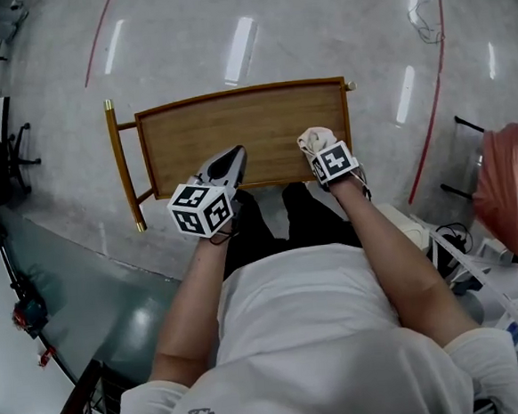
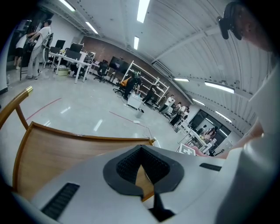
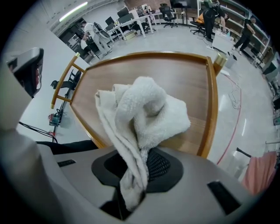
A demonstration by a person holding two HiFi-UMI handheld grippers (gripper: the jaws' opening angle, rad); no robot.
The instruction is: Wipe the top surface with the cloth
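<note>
One cloth [image 3: 146,116] between jaws of right gripper [image 3: 133,170], over top surface [image 3: 175,76]

A white, fluffy cloth [image 3: 144,113] is crumpled into a loose wad. One trailing end is pinched in the right claw [image 3: 133,179]. The wad hangs over the near right corner of the bench [image 1: 235,128], a brown wooden top with a raised rim all round.
</note>
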